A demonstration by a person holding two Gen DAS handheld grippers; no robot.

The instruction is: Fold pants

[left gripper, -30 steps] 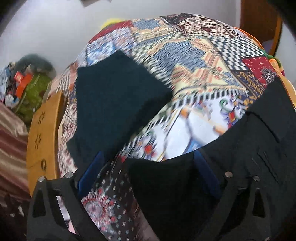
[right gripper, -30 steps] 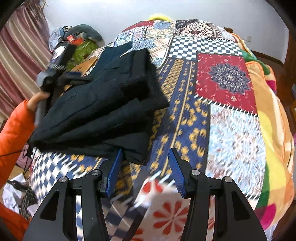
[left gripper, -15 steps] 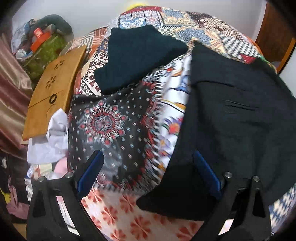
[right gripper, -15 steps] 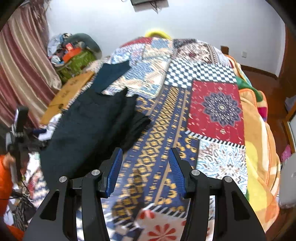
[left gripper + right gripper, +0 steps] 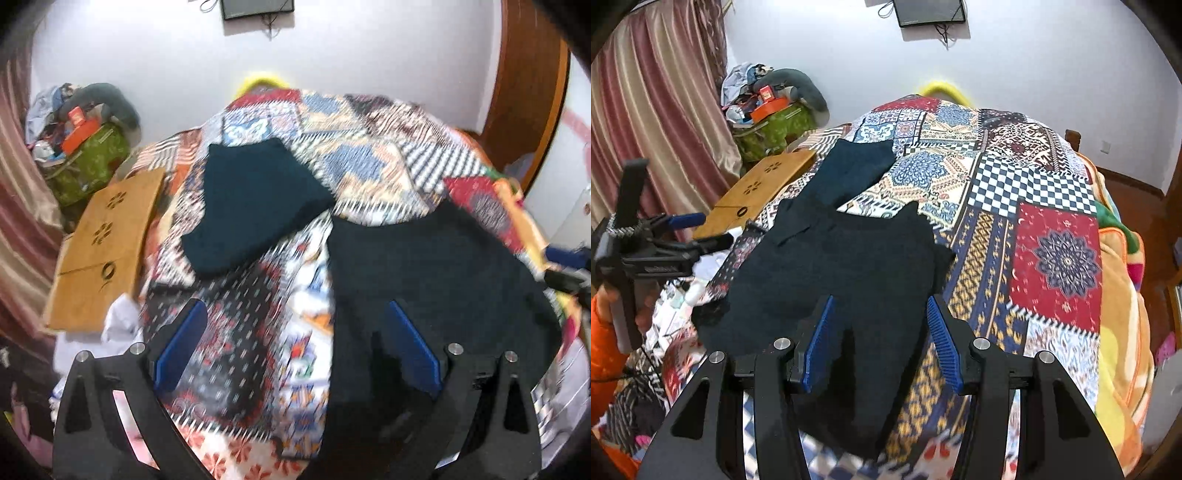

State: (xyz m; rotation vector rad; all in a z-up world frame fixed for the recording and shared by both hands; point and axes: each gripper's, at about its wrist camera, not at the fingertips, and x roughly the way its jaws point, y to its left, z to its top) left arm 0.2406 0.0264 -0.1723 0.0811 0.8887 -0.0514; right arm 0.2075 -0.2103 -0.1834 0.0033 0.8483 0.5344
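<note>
Dark folded pants (image 5: 846, 273) lie flat on the patchwork bedspread (image 5: 1060, 254) near the bed's front left. In the left wrist view the pants (image 5: 436, 273) are at the right. My left gripper (image 5: 295, 347) is open and empty above the bed's near edge, its right finger over the pants. My right gripper (image 5: 879, 343) is open and empty, held just above the pants' near end. The left gripper also shows in the right wrist view (image 5: 683, 229), held by a hand in an orange sleeve.
A second folded dark teal garment (image 5: 255, 199) lies farther back on the bed (image 5: 857, 170). A wooden lap table (image 5: 107, 236) leans beside the bed's left edge. A green bag with clutter (image 5: 772, 125) and a curtain (image 5: 653, 110) stand at the left.
Both grippers have pulled back and up from the pants, which now lie flat on the bed. The left wrist view has tilted up and now shows the wall.
</note>
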